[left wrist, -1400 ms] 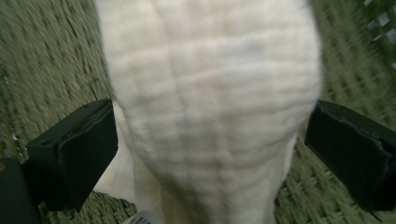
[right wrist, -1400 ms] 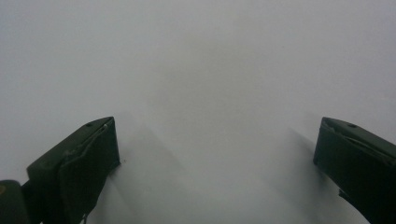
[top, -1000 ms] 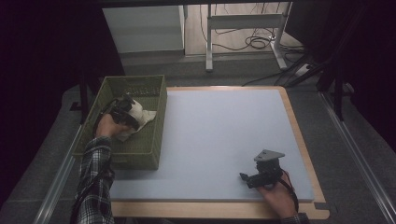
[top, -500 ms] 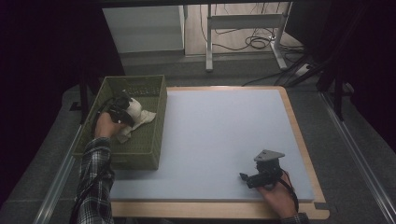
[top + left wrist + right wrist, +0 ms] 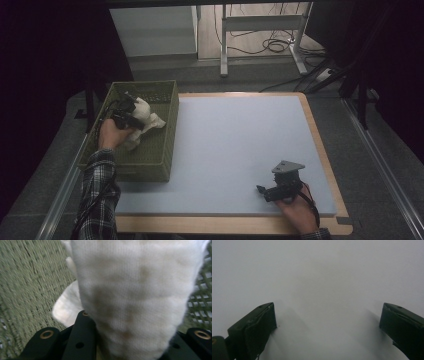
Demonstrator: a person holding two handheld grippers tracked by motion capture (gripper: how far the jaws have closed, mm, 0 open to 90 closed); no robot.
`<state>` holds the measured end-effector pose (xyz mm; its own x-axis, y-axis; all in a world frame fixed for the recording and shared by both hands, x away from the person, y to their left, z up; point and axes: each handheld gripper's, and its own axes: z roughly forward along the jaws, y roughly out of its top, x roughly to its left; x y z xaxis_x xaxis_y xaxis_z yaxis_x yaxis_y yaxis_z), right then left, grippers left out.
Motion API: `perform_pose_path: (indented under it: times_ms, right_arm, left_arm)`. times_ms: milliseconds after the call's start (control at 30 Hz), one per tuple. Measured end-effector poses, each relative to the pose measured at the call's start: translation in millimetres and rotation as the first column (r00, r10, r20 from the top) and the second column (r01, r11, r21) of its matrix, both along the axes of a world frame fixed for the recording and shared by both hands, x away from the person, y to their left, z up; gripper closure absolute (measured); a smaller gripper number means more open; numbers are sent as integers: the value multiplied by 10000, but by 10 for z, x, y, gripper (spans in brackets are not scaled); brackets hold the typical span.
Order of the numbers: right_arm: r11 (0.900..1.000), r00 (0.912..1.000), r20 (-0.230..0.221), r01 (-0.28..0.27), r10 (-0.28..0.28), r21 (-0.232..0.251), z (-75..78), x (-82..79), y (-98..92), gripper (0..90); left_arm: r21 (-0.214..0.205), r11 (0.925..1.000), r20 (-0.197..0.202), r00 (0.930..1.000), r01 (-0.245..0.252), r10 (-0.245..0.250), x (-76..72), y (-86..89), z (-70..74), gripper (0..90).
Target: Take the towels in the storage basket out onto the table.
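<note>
A dim lab: framed test table [image 5: 320, 140], metal stand legs [image 5: 223, 45], floor cables [image 5: 270, 45].

Dim high view with black edges; both gripper views brighter, close and blurred.

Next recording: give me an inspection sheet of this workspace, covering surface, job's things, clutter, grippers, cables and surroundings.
Surface: pale blue table top with a wooden rim, bare.
Job's things: white cloth in the green basket at the table's left edge.
Clutter: nothing seen.
Grippers: left gripper in the basket, its jaws have just been closing and grip the cloth; right gripper near the front right of the table, jaws wide apart, nothing between them.
Cables: black cables on the floor beyond the table.
Surroundings: dark room, grey metal frame legs behind.
</note>
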<state>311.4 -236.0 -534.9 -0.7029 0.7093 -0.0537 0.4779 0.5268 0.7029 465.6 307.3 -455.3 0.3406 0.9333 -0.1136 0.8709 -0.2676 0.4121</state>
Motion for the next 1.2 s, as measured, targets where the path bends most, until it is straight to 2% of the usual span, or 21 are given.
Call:
perform_pose_path:
  times_ms: [333,533,700,833,1000,1200]
  right_arm:
    - [10000,10000,29,-25,25,-5,1,-3,0,12]
    - [10000,10000,31,-23,23,-5,1,-4,1,12]
    - [10000,10000,55,-24,24,-16,1,-6,2,12]
    - [10000,10000,52,-23,23,-15,1,-6,2,12]
    - [10000,10000,69,-26,27,-27,1,-7,2,12]
    - [10000,10000,59,-20,20,-20,1,-7,2,12]
  left_arm:
    - [-4,9995,778,9965,301,-299,-164,-25,334,745]
    - [172,9992,1174,9924,364,-382,-247,-13,518,744]
    - [170,9989,1320,9902,437,-455,-293,-18,632,744]
    - [196,9982,1514,9867,564,-587,-356,-45,780,743]
    - [-91,9981,1702,9836,615,-591,-390,-65,915,737]
    - [-135,9961,1911,9781,869,-827,-421,-136,1037,737]
